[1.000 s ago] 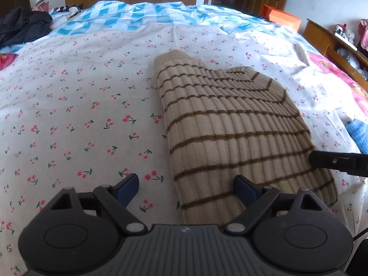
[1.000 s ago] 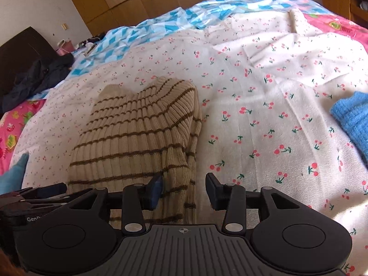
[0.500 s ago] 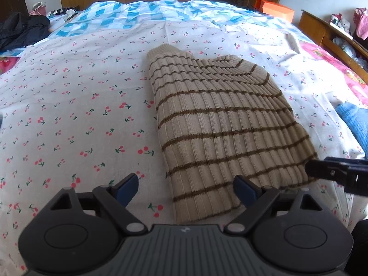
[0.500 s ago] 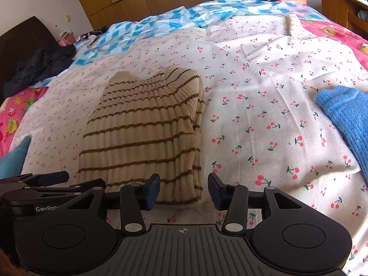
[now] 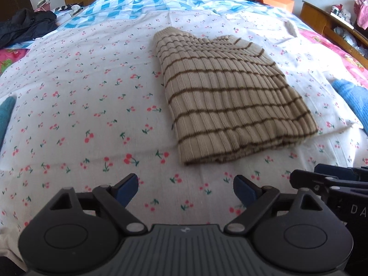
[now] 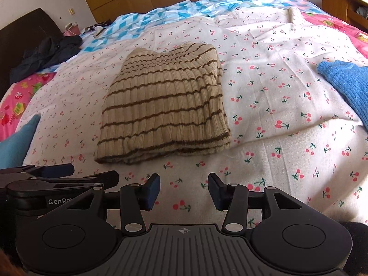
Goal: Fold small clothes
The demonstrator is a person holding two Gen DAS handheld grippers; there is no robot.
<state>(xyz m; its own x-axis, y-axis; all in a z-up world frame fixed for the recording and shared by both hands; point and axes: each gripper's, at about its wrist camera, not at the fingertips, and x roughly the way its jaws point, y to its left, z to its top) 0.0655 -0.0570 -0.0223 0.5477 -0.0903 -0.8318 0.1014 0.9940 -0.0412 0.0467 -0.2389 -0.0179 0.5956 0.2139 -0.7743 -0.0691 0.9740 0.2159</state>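
A beige ribbed sweater with brown stripes lies folded flat on the cherry-print bedsheet; it also shows in the right wrist view. My left gripper is open and empty, just short of the sweater's near edge. My right gripper is open and empty, also short of the near edge. The right gripper shows at the right edge of the left wrist view, and the left gripper at the left of the right wrist view.
A blue knit garment lies to the right on the sheet. A teal cloth lies at the left. Dark clothing sits at the far left by the headboard. A wooden cabinet stands at the right.
Both grippers have drawn back from the sweater, off its near edge. The sweater now lies free and folded, farther ahead in both views.
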